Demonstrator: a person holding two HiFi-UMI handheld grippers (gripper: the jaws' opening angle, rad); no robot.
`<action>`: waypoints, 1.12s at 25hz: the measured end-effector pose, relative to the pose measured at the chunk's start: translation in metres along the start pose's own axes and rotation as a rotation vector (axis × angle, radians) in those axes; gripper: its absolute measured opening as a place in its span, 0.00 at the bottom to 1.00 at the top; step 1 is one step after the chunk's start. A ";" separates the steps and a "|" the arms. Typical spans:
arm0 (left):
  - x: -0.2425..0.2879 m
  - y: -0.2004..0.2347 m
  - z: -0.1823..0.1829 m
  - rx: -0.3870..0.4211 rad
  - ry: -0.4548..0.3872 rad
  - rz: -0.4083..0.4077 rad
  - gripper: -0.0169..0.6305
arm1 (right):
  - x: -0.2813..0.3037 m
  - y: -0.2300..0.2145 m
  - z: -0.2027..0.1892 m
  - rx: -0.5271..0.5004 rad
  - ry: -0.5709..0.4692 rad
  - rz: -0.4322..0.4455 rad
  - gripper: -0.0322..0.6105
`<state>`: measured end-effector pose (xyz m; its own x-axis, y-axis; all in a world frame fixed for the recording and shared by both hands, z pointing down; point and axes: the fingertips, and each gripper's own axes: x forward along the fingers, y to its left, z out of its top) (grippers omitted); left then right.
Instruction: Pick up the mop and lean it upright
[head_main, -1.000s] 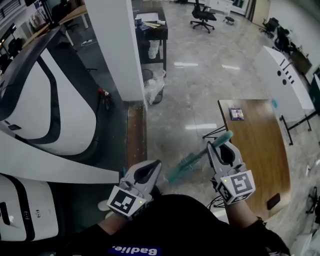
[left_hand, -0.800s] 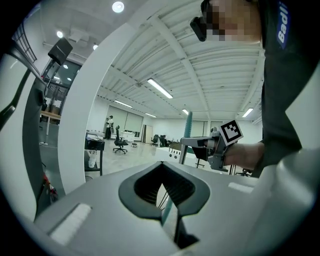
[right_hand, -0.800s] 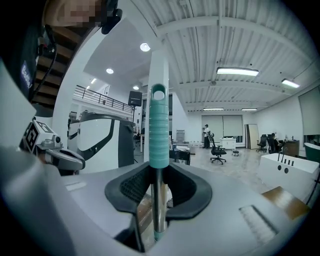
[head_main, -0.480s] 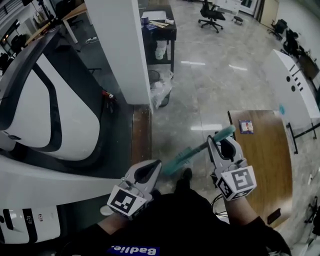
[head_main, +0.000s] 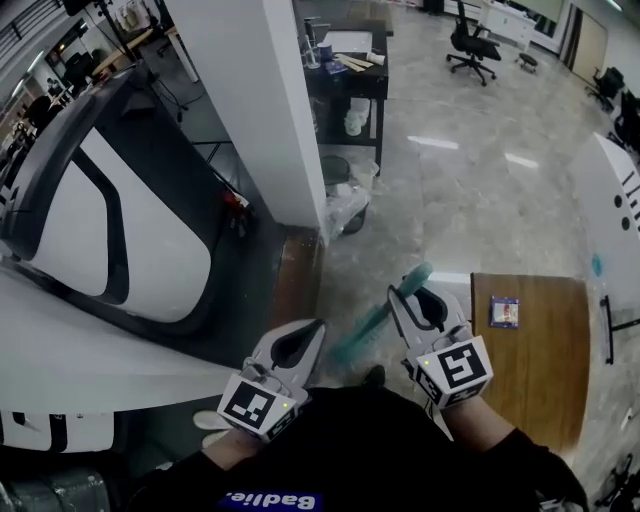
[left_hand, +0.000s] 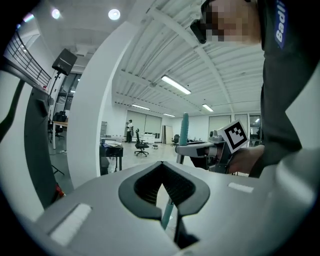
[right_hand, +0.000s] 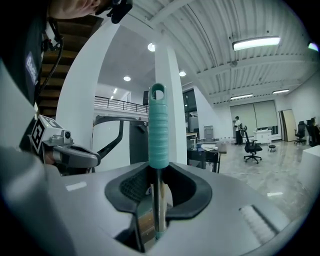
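My right gripper (head_main: 407, 297) is shut on the mop's handle (head_main: 414, 276), just under its ribbed teal grip (right_hand: 159, 129). The metal pole (right_hand: 158, 202) runs down between the pads, and the grip's end stands upright above the jaws. Below the gripper a blurred teal length of the mop (head_main: 358, 336) slants down to the left toward the floor. My left gripper (head_main: 314, 328) hangs beside it at waist height, shut with nothing in it. In the left gripper view the pole (left_hand: 167, 216) shows past the closed jaws, with the right gripper (left_hand: 199, 148) behind. The mop head is hidden.
A white pillar (head_main: 262, 110) stands ahead on the left, with a bin lined with plastic (head_main: 345, 197) and a black cart (head_main: 352, 62) behind it. A large white and black shell (head_main: 100, 235) fills the left. A wooden table (head_main: 527, 360) is on the right. Glossy floor lies ahead.
The view has advanced toward the pillar and the table has slid right. My right gripper has carried the mop handle left, nearer my left gripper. The left gripper has kept its place.
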<state>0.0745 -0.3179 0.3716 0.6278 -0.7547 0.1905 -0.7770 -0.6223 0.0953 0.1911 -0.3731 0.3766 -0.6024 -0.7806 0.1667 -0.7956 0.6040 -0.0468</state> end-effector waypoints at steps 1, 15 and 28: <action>0.008 -0.002 0.000 -0.001 0.006 0.009 0.05 | 0.004 -0.008 0.000 -0.001 -0.002 0.016 0.21; 0.105 0.022 0.003 -0.019 0.017 -0.024 0.05 | 0.053 -0.115 0.000 0.007 0.009 -0.023 0.21; 0.197 0.143 0.026 -0.059 -0.041 -0.189 0.05 | 0.157 -0.183 0.013 -0.032 0.083 -0.175 0.21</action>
<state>0.0881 -0.5615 0.3971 0.7630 -0.6345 0.1235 -0.6460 -0.7411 0.1831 0.2413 -0.6084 0.3983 -0.4469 -0.8589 0.2499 -0.8843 0.4663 0.0213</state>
